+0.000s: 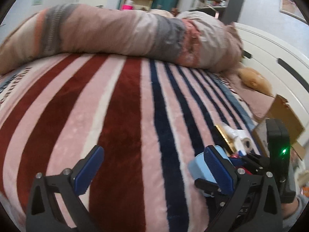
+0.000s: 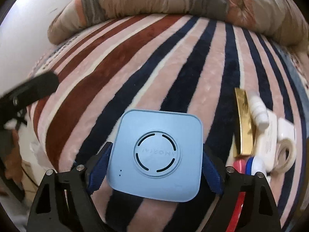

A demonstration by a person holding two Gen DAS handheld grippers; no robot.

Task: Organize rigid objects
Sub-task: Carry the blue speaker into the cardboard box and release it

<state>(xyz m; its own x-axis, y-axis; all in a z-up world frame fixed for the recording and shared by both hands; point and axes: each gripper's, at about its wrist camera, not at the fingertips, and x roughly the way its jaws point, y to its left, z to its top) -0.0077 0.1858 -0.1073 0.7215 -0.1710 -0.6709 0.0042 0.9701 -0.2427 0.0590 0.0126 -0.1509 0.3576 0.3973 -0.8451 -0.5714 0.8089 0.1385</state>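
My right gripper [image 2: 154,158] is shut on a light blue square box [image 2: 157,154] and holds it just above the striped blanket [image 2: 173,67]. The box also shows in the left wrist view [image 1: 200,166], behind my left gripper's right finger. My left gripper [image 1: 152,166] is open and empty over the blanket [image 1: 115,106]. A gold bar [image 2: 245,123], a white plastic fitting [image 2: 258,112], a white tape roll [image 2: 285,150] and red and blue round pieces [image 2: 247,164] lie clustered to the right of the box.
A rolled quilt [image 1: 125,31] lies across the far side of the bed. A cardboard box [image 1: 280,119] and a white wardrobe [image 1: 270,48] stand at the right. An orange plush toy [image 1: 253,79] sits near the bed's right edge.
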